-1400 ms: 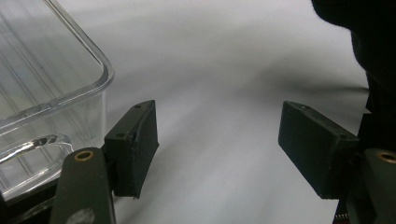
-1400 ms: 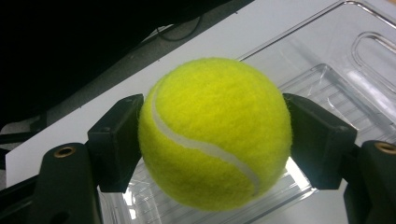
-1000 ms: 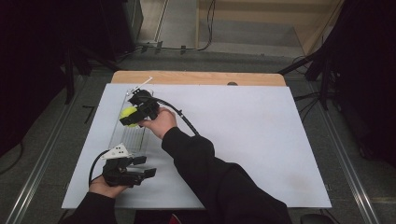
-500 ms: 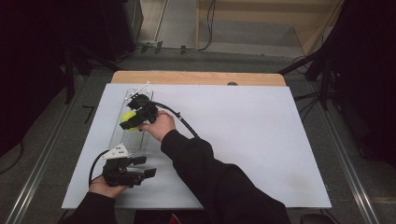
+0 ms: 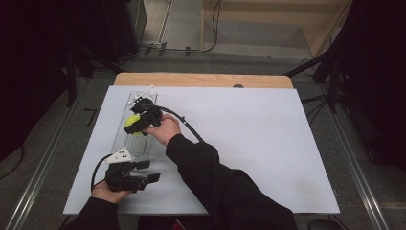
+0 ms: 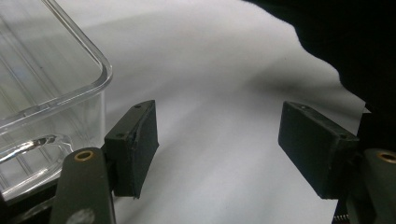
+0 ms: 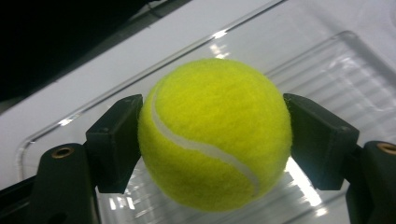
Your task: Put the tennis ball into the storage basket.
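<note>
A yellow tennis ball [image 7: 215, 135] is clamped between the two black pads of my right gripper [image 7: 212, 140], held just above a clear plastic tray [image 7: 327, 60]. From above, the ball [image 5: 132, 123] and right gripper [image 5: 137, 122] hang over the middle of the long tray [image 5: 137, 143] at the table's left. My left gripper [image 5: 146, 172] rests near the front edge below the tray, jaws wide apart. Its own view has the pads [image 6: 140, 140] with bare white table between them and the tray's rounded corner [image 6: 70, 88] to the left.
A white sheet [image 5: 249, 139] covers the table, with a wooden strip [image 5: 201, 79] along the far edge. The right arm's dark sleeve [image 5: 215, 187] crosses the front middle. A black cable [image 5: 189, 127] loops from the right gripper. Dark stands and floor rails surround the table.
The right gripper with the ball has drifted slightly toward the near side over the tray. The left gripper has stayed put.
</note>
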{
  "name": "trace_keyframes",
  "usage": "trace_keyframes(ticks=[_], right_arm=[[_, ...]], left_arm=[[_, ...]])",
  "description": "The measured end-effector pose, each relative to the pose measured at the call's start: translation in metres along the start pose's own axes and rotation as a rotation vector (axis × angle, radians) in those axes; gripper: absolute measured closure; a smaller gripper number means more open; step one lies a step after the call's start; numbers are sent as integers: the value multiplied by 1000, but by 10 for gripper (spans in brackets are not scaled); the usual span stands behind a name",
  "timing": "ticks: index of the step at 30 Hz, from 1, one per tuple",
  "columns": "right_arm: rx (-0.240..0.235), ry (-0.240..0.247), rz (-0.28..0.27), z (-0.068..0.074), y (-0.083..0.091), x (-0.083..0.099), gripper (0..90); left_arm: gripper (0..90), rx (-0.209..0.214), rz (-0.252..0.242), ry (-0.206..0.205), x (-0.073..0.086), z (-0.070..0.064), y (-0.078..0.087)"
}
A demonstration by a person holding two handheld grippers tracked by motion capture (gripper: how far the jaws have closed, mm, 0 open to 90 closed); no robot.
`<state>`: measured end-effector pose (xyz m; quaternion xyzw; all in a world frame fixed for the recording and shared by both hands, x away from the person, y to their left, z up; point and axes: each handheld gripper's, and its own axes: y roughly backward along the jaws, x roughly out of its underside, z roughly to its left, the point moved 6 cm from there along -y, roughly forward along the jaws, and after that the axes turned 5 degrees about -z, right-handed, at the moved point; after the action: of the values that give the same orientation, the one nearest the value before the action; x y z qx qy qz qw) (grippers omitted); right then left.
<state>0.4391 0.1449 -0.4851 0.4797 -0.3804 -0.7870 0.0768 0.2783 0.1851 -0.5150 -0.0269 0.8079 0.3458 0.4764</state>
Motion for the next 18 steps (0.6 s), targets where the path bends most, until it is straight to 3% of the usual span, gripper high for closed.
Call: trace_keyframes(ticks=[1, 4, 18], right_arm=[[16, 4, 2, 0, 1, 0, 208], [-8, -7, -32, -2, 8, -3, 143], [-10, -9, -43, -5, 35, -2, 144]], left_arm=[[293, 0, 0, 0, 0, 0, 0], [293, -1, 0, -1, 0, 0, 0], [293, -3, 3, 0, 0, 0, -1]])
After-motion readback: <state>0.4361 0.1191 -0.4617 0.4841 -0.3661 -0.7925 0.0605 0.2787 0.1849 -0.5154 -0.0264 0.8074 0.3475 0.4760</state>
